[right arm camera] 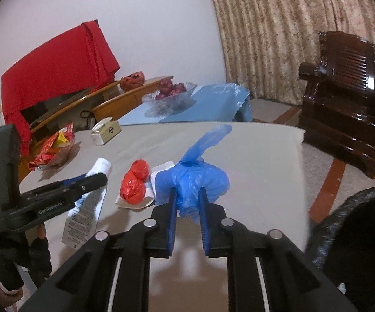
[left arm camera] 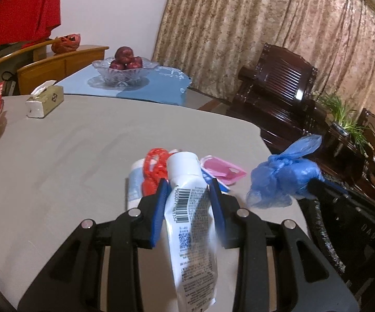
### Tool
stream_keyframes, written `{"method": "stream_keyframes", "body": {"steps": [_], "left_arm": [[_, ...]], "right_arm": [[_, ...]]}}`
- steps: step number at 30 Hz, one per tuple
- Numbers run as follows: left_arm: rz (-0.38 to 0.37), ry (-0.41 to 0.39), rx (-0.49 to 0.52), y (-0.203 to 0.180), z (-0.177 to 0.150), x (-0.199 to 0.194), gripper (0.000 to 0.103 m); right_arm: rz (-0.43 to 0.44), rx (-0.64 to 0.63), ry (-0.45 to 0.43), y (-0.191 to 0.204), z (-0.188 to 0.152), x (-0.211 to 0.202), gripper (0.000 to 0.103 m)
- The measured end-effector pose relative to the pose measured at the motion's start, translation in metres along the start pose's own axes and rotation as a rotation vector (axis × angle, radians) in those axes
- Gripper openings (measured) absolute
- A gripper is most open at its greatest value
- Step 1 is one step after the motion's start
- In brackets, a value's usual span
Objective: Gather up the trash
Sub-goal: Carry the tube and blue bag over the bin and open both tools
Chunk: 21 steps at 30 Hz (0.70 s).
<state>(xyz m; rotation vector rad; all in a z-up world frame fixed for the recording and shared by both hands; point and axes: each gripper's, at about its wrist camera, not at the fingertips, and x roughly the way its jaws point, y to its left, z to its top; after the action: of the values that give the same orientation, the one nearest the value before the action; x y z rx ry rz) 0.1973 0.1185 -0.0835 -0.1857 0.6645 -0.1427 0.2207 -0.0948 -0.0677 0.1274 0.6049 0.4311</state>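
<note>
While the left hand-held gripper (left arm camera: 188, 195) pinches a white tube (left arm camera: 187, 208) above the desk (left arm camera: 57, 156), the right hand-held gripper (right arm camera: 187, 202) clamps a knotted blue plastic bag (right arm camera: 192, 179). Both look mid-carry; next they likely need releasing over the dark bin (right arm camera: 356, 234) beside the desk.

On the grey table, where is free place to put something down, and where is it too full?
Free: the wide grey table between the tissue box and the left gripper, and the far right corner beyond the blue bag. Crowded: the near middle, where the red bag, pink packet and tube lie together, and the left edge with the snack dish.
</note>
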Motion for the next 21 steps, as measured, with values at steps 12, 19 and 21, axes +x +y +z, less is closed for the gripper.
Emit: {"method": "stream_keyframes", "body": {"steps": [12, 19, 21], "left_arm": [[-0.111, -0.014, 0.071, -0.065, 0.000, -0.009, 0.032], [-0.206, -0.005, 0.133, -0.127, -0.006, -0.003, 0.032], [-0.232, -0.004, 0.149, -0.144, -0.006, -0.001, 0.032]], "right_arm": [[-0.099, 0.014, -0.064, -0.031, -0.002, -0.066, 0.016], [-0.184, 0.052, -0.092, -0.066, -0.011, -0.106, 0.016], [-0.207, 0.060, -0.097, -0.075, -0.014, -0.118, 0.016]]}}
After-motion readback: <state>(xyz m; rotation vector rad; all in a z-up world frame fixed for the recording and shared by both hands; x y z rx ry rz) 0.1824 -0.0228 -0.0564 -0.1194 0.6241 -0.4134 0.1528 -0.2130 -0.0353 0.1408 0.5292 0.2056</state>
